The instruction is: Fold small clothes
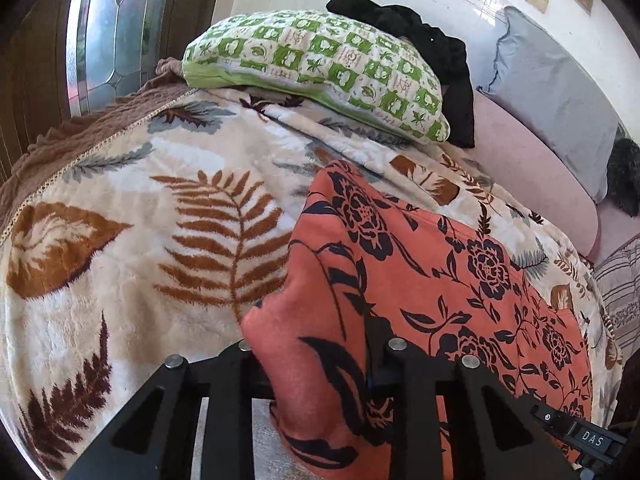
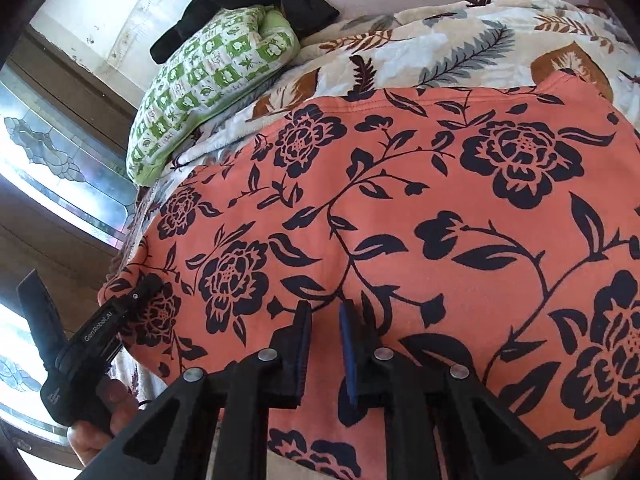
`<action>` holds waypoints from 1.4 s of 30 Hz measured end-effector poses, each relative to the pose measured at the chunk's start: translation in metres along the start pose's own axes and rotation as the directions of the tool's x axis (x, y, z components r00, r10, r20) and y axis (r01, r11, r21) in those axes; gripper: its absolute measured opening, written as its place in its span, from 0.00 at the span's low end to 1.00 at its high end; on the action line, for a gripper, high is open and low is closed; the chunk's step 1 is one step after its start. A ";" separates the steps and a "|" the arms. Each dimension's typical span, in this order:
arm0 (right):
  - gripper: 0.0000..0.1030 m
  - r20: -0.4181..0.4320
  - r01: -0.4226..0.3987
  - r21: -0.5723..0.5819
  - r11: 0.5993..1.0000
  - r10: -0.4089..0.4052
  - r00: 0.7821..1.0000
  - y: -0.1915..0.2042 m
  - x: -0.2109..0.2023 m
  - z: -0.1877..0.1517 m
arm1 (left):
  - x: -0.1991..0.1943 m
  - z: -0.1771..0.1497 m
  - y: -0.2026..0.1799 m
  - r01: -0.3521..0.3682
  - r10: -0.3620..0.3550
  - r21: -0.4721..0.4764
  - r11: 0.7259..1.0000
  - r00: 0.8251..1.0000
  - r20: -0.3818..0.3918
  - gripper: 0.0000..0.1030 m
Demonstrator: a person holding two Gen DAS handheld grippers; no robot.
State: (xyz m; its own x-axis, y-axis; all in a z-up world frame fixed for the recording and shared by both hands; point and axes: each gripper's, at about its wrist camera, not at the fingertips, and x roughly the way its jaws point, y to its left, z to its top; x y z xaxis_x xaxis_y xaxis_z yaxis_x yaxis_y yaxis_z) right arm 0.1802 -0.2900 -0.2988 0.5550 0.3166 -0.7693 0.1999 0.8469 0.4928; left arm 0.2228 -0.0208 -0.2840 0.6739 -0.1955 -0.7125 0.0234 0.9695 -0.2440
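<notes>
An orange garment with a dark floral print [image 1: 432, 280] [image 2: 420, 220] lies on a leaf-patterned blanket [image 1: 160, 220] on a bed. My left gripper [image 1: 320, 360] is shut on a bunched fold at the garment's near left edge; the cloth drapes over and hides its fingertips. My right gripper [image 2: 325, 320] hovers just over the garment's near edge, its jaws a small gap apart with nothing between them. The left gripper also shows in the right wrist view [image 2: 136, 292] at the garment's left corner.
A green-and-white patterned pillow [image 1: 320, 68] [image 2: 208, 92] lies at the head of the bed with a black cloth [image 1: 432, 52] [image 2: 240, 0] behind it. A grey pillow [image 1: 560, 92] and pink sheet [image 1: 532, 176] lie to the right. A stained-glass window [image 1: 104, 36] stands at the left.
</notes>
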 end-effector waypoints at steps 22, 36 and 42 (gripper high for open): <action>0.19 0.062 0.120 -0.119 0.986 -0.114 0.992 0.018 -0.005 -0.004 | 0.001 -0.005 -0.020 -0.176 0.171 0.174 0.969 0.984 0.039 0.28; 0.18 0.188 0.236 0.180 0.955 -0.269 0.945 -0.090 -0.065 0.023 | 0.003 -0.006 -0.019 -0.196 0.192 0.187 0.963 0.981 0.037 0.31; 0.18 0.228 0.120 0.173 0.978 -0.158 0.961 -0.095 -0.079 0.023 | 0.000 0.002 -0.019 -0.292 0.282 0.195 0.936 0.956 0.079 0.50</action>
State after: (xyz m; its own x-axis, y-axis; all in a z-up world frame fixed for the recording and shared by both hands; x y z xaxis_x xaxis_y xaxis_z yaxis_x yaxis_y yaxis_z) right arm 0.1364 -0.4053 -0.2752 0.6857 0.0733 -0.7242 0.4014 0.7919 0.4602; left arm 0.2232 -0.0385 -0.2781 0.7091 0.0982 -0.6982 -0.0308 0.9936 0.1085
